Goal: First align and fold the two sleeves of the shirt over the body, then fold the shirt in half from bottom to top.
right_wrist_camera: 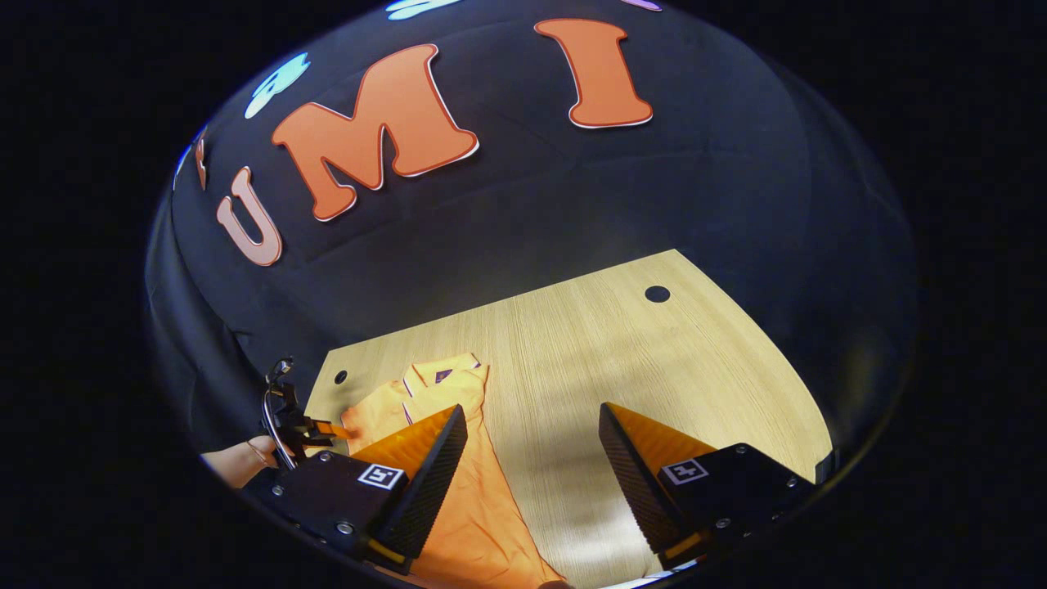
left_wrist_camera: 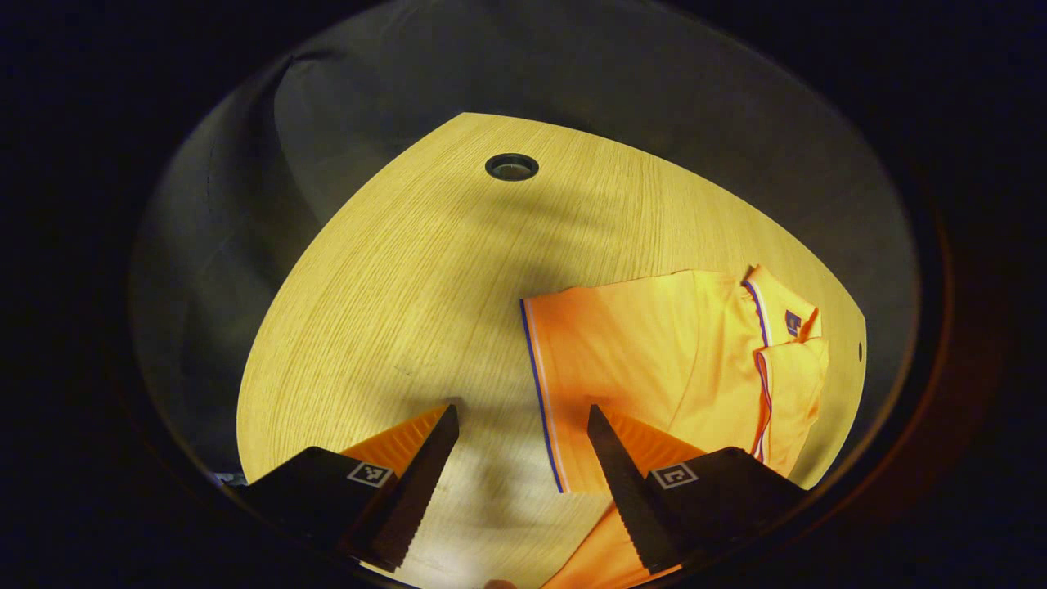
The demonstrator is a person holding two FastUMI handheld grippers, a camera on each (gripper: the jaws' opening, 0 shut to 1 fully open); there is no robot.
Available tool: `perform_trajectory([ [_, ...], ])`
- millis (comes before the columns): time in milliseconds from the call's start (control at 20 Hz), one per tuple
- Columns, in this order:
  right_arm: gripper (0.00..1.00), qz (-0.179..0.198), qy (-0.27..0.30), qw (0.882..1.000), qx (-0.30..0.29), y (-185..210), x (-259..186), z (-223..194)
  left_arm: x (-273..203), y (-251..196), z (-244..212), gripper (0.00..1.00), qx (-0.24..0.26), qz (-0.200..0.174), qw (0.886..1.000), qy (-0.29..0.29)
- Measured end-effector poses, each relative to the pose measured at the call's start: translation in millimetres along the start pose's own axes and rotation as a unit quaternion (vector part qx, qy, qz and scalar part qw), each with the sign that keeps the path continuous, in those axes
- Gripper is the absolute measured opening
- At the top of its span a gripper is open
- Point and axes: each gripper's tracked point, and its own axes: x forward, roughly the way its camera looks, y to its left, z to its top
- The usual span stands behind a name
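Observation:
An orange shirt [left_wrist_camera: 671, 352] lies flat on the wooden table [left_wrist_camera: 393, 270], to the right in the left gripper view. Its sleeve hem with a blue and white stripe [left_wrist_camera: 540, 384] faces the middle, and the collar [left_wrist_camera: 765, 315] is at the far right. My left gripper [left_wrist_camera: 519, 417] hovers open over bare wood just left of that hem, holding nothing. In the right gripper view the shirt [right_wrist_camera: 478, 507] runs from the collar [right_wrist_camera: 446, 372] down past my left finger. My right gripper [right_wrist_camera: 532, 409] is open above the shirt's right edge and the table [right_wrist_camera: 654, 368]. The left gripper [right_wrist_camera: 298, 425] shows farther off beside the shirt.
A round cable hole [left_wrist_camera: 511, 166] sits near the table's far edge; another hole [right_wrist_camera: 657, 293] and a small one [right_wrist_camera: 340, 377] mark the other side. A hand [right_wrist_camera: 237, 458] holds the far gripper. Black cloth walls stand behind the table.

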Motion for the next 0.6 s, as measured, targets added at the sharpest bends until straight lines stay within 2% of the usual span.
perform_trajectory([
  [250,0.99,-0.012,-0.005,1.000,-0.013,-9,0,5,1,0,-2,0.97,0.008,0.018,1.000,0.010],
  [400,0.99,0.005,-0.002,1.000,-0.010,-5,2,8,2,-9,0,0.99,0.029,0.017,0.999,0.012],
  [450,0.99,0.011,0.000,1.000,-0.005,-5,4,8,2,-15,-1,0.88,0.035,0.013,0.999,0.015],
  [500,0.99,0.012,0.003,1.000,-0.003,-6,6,8,3,-20,2,0.81,0.041,0.010,0.999,0.013],
  [550,0.99,0.013,0.002,1.000,-0.003,-7,7,10,4,-24,0,0.65,0.047,0.007,0.999,0.016],
  [600,0.99,0.015,-0.001,1.000,-0.004,-7,9,12,5,-28,1,0.58,0.052,0.003,0.999,0.015],
])
